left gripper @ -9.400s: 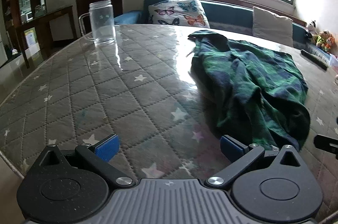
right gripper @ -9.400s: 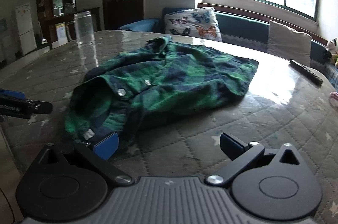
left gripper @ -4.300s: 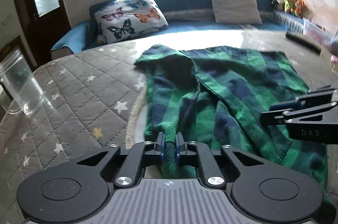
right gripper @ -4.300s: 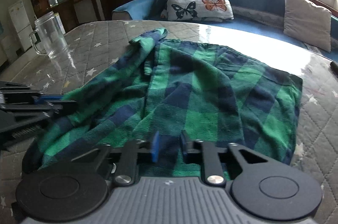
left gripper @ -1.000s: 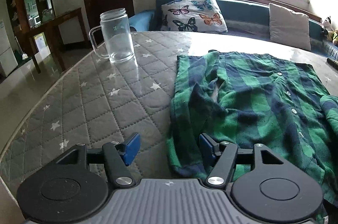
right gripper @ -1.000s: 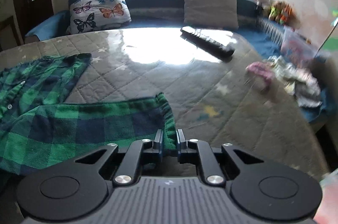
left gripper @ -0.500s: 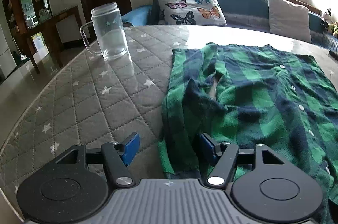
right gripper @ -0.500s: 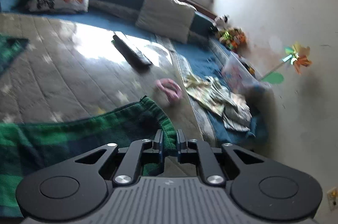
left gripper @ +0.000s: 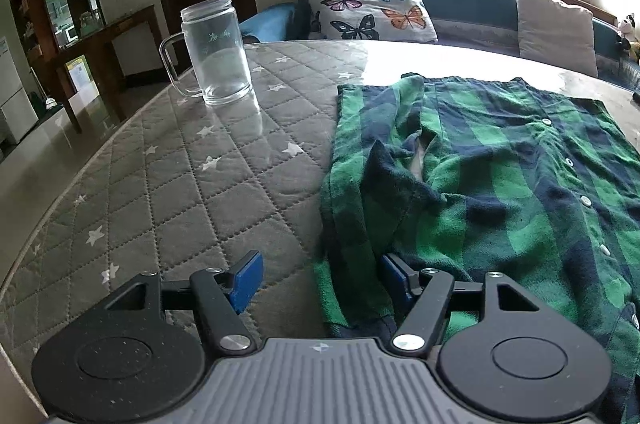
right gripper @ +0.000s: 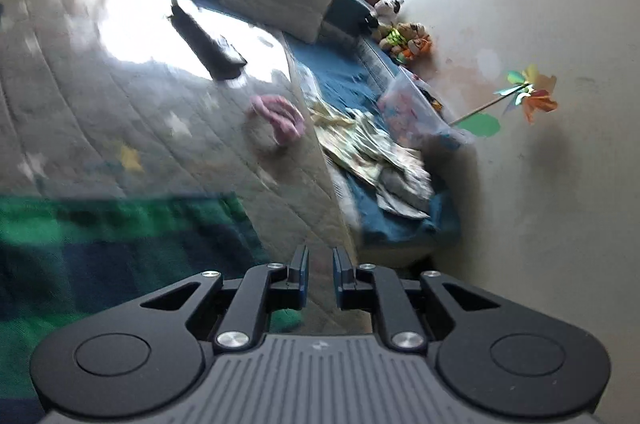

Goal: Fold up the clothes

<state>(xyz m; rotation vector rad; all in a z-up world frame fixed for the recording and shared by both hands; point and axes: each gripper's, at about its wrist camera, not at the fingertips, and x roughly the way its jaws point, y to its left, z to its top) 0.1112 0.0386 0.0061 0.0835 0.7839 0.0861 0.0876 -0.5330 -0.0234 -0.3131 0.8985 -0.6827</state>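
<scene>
I am working over a round table (left gripper: 168, 180) covered with a grey quilted, star-printed cloth under a glossy sheet, in a living room with a window bench behind it. At far left a dark cabinet (left gripper: 68, 20) stands off the table, and the table's curved rim runs close along my left side. A clear glass mug (left gripper: 216, 52) stands upright on the far left part of the top, well apart from the clothing, with open quilted surface between them.

My left gripper (left gripper: 318, 278) sits low at the near edge, level and pointing across the table, its jaws spread wide. The left blue pad (left gripper: 247, 280) is over bare cloth; the right pad (left gripper: 394, 278) is against the near edge of the green and navy plaid shirt (left gripper: 492, 192). The shirt lies spread front-up, button placket showing, its collar rumpled near the middle. A butterfly cushion (left gripper: 372, 6) and a plain cushion (left gripper: 554, 24) rest on the bench beyond.

The right wrist view is tilted and motion-blurred. My right gripper (right gripper: 320, 274) has its jaws slightly apart with nothing between them; a plaid shirt sleeve (right gripper: 120, 244) lies just left of and beneath them, near the table's right rim. Beyond are a dark remote (right gripper: 208, 44) and a pink cloth (right gripper: 280, 118) on the table.
</scene>
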